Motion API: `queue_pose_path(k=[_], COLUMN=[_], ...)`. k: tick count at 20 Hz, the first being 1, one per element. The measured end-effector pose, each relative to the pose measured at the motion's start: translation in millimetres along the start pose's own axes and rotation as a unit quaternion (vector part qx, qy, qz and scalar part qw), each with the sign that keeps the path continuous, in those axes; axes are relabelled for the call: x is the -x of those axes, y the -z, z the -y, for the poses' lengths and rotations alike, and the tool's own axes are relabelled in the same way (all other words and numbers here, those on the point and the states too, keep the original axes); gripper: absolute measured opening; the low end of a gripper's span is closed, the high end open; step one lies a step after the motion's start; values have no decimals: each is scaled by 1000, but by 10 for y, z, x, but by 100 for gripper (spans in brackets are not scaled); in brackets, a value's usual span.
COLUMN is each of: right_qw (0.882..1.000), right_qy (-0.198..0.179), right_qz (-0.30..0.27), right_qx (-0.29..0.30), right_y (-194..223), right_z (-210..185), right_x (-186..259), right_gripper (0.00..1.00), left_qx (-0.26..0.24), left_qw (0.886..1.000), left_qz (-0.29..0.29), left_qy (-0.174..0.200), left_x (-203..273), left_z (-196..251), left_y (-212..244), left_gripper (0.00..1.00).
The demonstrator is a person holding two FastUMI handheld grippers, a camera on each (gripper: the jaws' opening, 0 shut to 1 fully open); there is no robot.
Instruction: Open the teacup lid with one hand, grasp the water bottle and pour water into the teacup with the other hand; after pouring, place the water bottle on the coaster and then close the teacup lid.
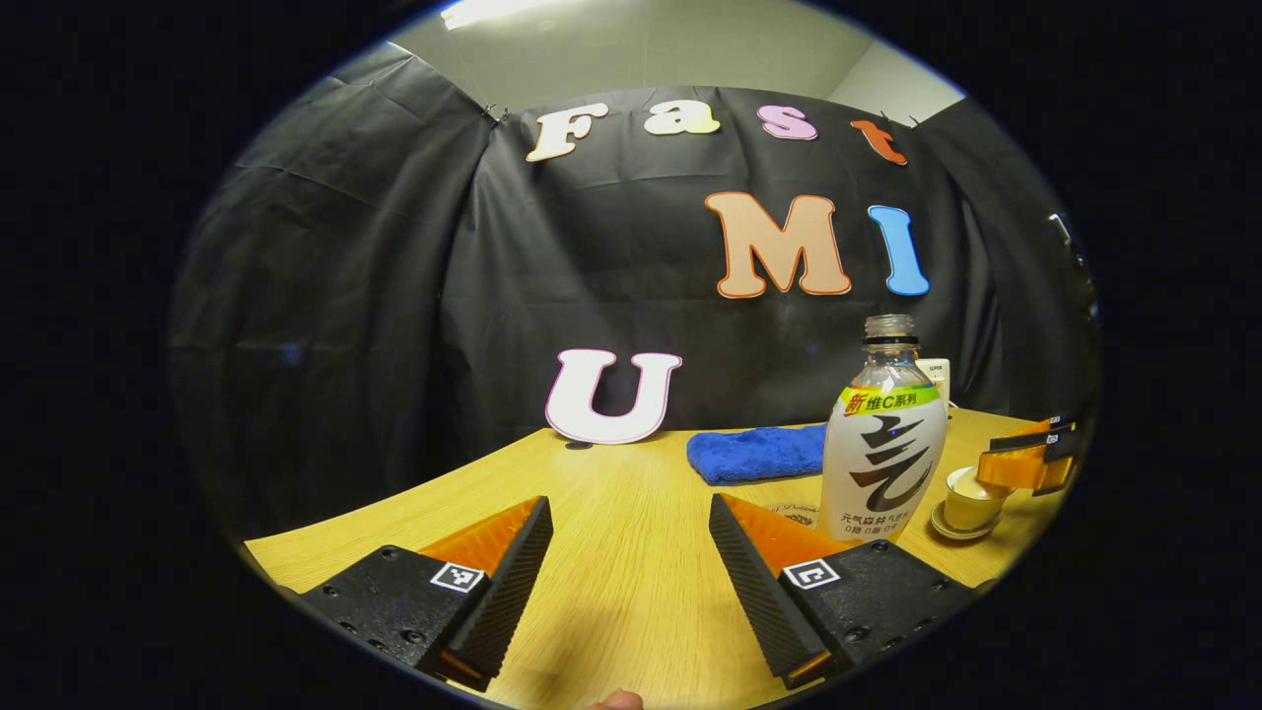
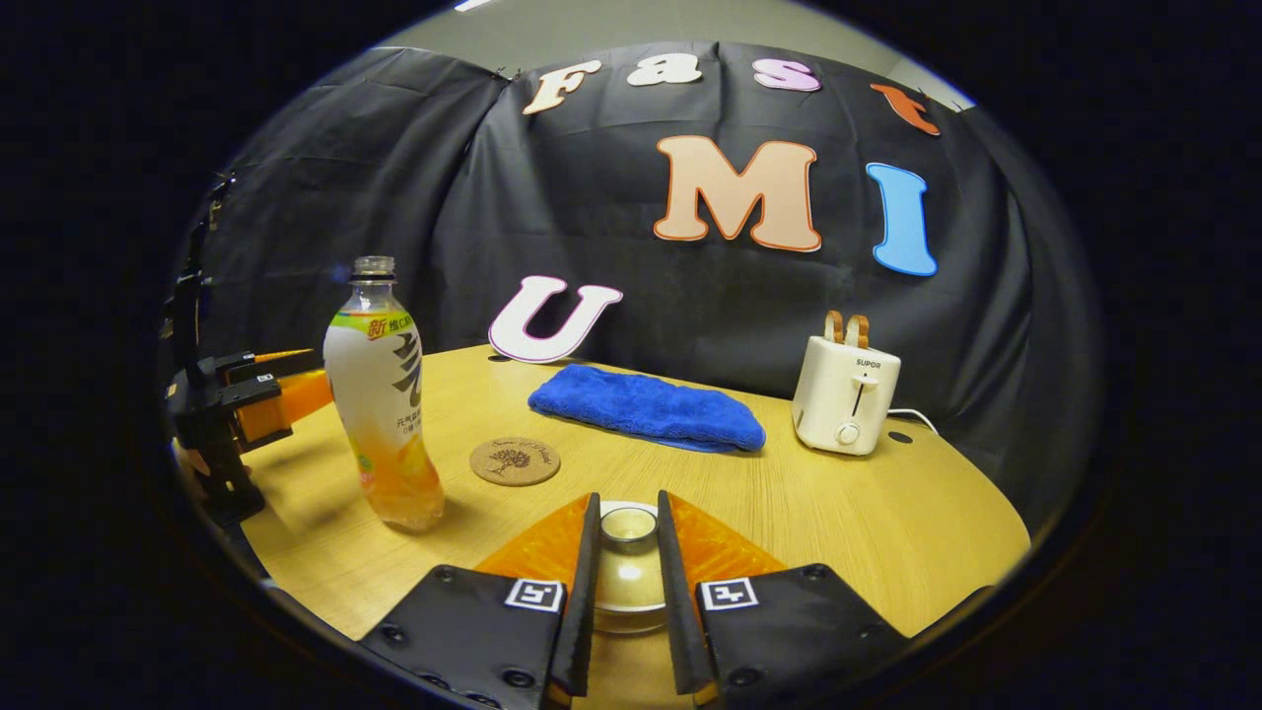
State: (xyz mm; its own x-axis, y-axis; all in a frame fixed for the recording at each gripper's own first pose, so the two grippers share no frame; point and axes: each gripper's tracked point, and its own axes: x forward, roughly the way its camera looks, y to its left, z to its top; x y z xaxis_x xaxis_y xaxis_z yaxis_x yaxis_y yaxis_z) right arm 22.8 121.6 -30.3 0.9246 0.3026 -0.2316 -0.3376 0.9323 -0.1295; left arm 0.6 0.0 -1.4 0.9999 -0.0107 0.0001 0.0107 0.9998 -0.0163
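The pale teacup (image 2: pixel 628 587) stands on its saucer between my right gripper's fingers. My right gripper (image 2: pixel 628 499) is shut on the teacup lid (image 2: pixel 628 524), which sits on the cup. In the left gripper view the teacup (image 1: pixel 968 501) is at the far right, with the right gripper (image 1: pixel 1016 465) at its top. The water bottle (image 1: pixel 882 434) stands upright on the table, its neck uncapped. My left gripper (image 1: pixel 629 503) is open and empty, low over the table to the left of the bottle. The round cork coaster (image 2: pixel 514 461) lies bare just right of the bottle (image 2: pixel 380 394).
A folded blue cloth (image 2: pixel 646 406) lies behind the coaster. A white toaster (image 2: pixel 846 394) with bread in it stands at the back right, its cord trailing behind. The left gripper (image 2: pixel 296 390) is at the far left edge of the wooden table (image 2: pixel 887 513).
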Motion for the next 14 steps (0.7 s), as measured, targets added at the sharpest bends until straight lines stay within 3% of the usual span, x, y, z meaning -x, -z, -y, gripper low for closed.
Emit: queue_pose_path(k=[2,3,14], right_qw=[1000,1000,997], right_qy=[0,0,10], right_qz=[3,4,50], right_qx=[1,-2,-51], right_y=[-26,-24,-282], right_z=[-6,5,199], right_x=[-18,-10,153], right_gripper=[37,29,31], left_qx=[0,0,0], left_qw=[1000,1000,1000], left_qz=[0,0,-1], left_qy=[0,0,9], left_x=[-1,-1,42], left_z=[2,3,50], left_y=[1,7,0], left_gripper=[94,94,94])
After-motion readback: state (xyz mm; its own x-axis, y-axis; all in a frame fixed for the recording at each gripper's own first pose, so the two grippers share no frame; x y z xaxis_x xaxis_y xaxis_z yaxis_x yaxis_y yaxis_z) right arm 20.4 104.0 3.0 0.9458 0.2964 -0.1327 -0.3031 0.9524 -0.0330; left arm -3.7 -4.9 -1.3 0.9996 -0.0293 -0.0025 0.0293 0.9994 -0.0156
